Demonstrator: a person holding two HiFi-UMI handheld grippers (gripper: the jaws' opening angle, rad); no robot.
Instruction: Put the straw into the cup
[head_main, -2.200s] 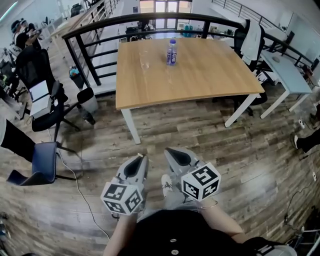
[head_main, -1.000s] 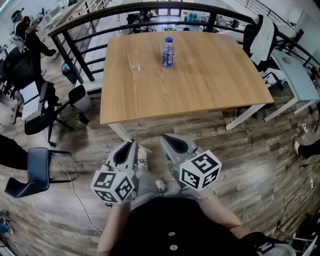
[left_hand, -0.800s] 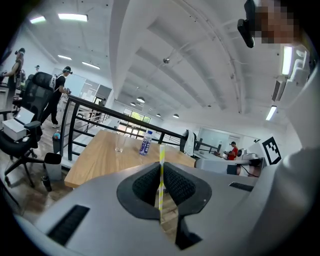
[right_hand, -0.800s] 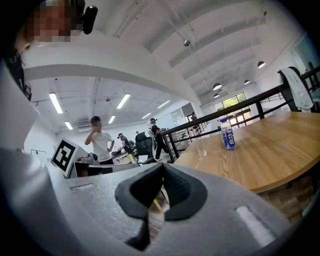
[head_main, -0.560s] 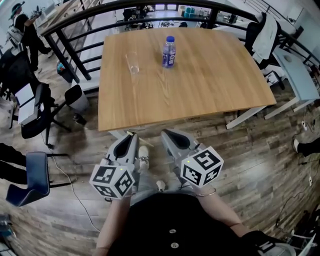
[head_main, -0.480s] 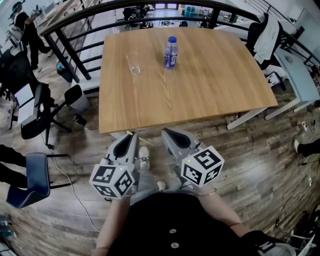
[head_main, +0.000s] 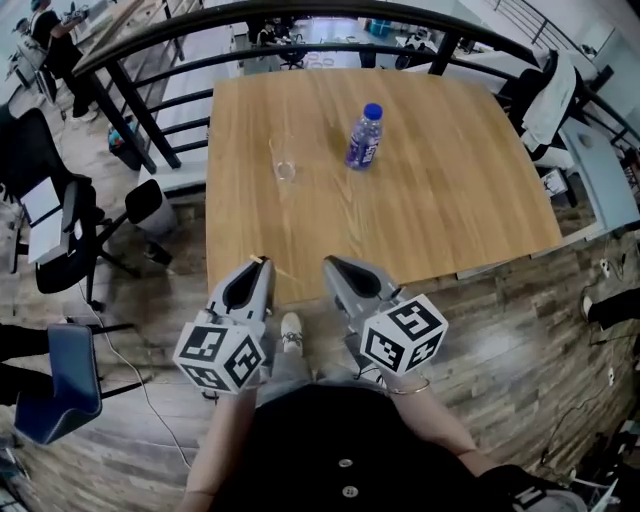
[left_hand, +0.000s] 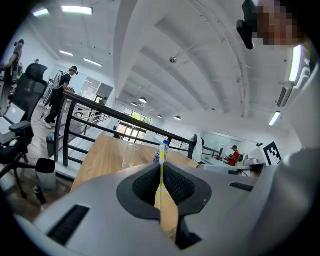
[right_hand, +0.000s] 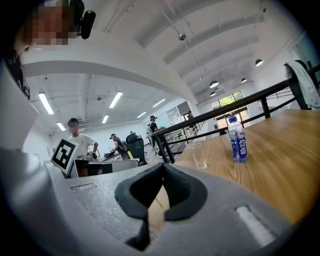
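Note:
A white straw with yellow stripes (left_hand: 161, 176) stands upright between the pads of my left gripper (left_hand: 161, 167), which is shut on it; its tip (head_main: 259, 262) pokes out in the head view. The clear cup (head_main: 285, 164) stands upright on the wooden table (head_main: 450, 210), well beyond both grippers, and shows in the gripper views too (left_hand: 131, 154) (right_hand: 200, 156). My left gripper (head_main: 262, 266) and right gripper (head_main: 330, 266) hang side by side over the table's near edge. In its own view the right gripper (right_hand: 162, 167) is shut with nothing in it.
A blue-labelled water bottle (head_main: 365, 136) stands right of the cup. A black railing (head_main: 150, 55) runs behind the table. Office chairs (head_main: 60, 215) are on the floor at the left, a pale desk (head_main: 605, 165) at the right. People stand in the background (right_hand: 80, 142).
The table has come much nearer in the head view; both grippers, earlier over the floor, now reach its near edge. The left gripper still holds the straw.

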